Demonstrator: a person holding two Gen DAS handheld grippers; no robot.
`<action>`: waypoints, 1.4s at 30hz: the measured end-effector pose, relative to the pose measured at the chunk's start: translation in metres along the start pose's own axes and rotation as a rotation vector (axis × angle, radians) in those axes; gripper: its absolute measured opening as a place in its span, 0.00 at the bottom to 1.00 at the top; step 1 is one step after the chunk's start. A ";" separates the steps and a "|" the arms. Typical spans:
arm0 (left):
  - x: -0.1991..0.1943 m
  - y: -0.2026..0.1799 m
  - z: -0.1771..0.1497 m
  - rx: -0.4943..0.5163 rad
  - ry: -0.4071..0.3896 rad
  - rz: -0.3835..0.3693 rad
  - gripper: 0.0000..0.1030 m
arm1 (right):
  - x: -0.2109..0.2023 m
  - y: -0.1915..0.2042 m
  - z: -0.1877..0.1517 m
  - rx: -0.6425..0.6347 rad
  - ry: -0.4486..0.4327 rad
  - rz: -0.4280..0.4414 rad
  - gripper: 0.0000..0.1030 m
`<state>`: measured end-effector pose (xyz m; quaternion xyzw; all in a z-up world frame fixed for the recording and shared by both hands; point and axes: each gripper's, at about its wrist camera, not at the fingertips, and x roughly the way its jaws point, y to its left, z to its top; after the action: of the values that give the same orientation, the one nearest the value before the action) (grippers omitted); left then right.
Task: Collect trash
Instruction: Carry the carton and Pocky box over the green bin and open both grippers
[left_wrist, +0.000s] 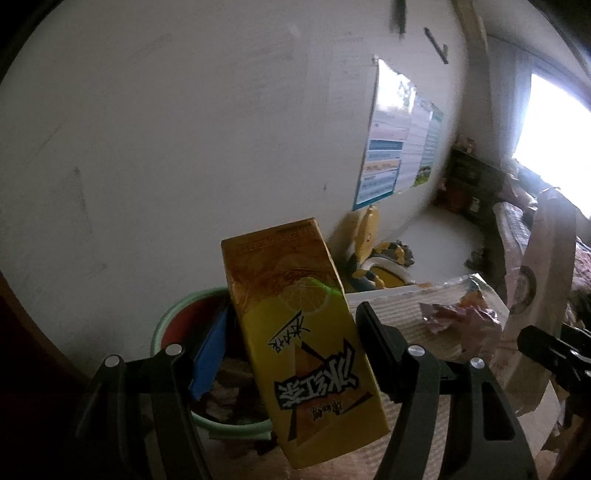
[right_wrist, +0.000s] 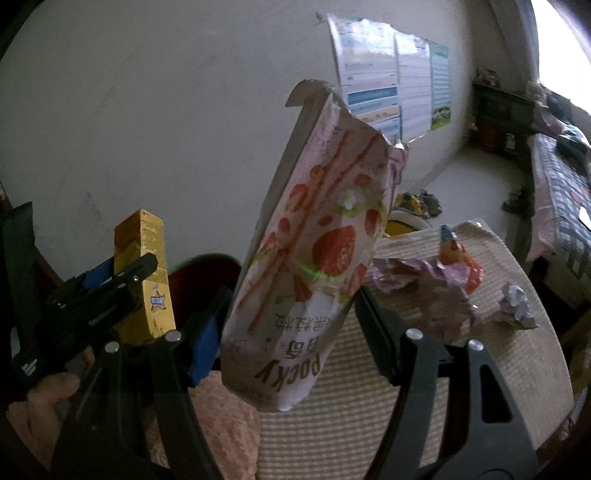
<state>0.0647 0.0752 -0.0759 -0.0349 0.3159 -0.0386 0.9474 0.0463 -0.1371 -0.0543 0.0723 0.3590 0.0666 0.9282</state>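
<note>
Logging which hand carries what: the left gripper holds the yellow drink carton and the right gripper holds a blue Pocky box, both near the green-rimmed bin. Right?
Not quite. The Pocky box in the right gripper is pink and white with strawberries, as the right wrist view shows. The left gripper does hold the yellow drink carton, near the green-rimmed bin.

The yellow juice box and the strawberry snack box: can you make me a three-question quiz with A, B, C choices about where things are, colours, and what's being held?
1. Where is the bin?
A. beside the table, by the wall
B. on the bed
C. on the table

2. What colour is the bin's rim?
A. black
B. pale green
C. orange

3. What does the right gripper hold?
A. nothing
B. a spoon
C. the Pocky box

Answers: 1 A, the bin sits next to the table edge; 2 B, its rim looks mint green; 3 C, the box is between its fingers, while the left gripper holds the juice box.
</note>
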 end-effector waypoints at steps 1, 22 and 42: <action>0.001 0.004 0.000 -0.006 0.002 0.006 0.63 | 0.004 0.003 0.001 -0.008 0.007 0.007 0.65; 0.086 0.097 -0.011 -0.156 0.118 0.093 0.63 | 0.147 0.089 0.011 -0.191 0.229 0.113 0.65; 0.111 0.117 -0.010 -0.177 0.144 0.120 0.75 | 0.162 0.097 0.018 -0.202 0.238 0.146 0.75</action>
<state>0.1534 0.1803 -0.1605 -0.0966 0.3870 0.0436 0.9160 0.1703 -0.0150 -0.1296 -0.0038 0.4517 0.1775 0.8743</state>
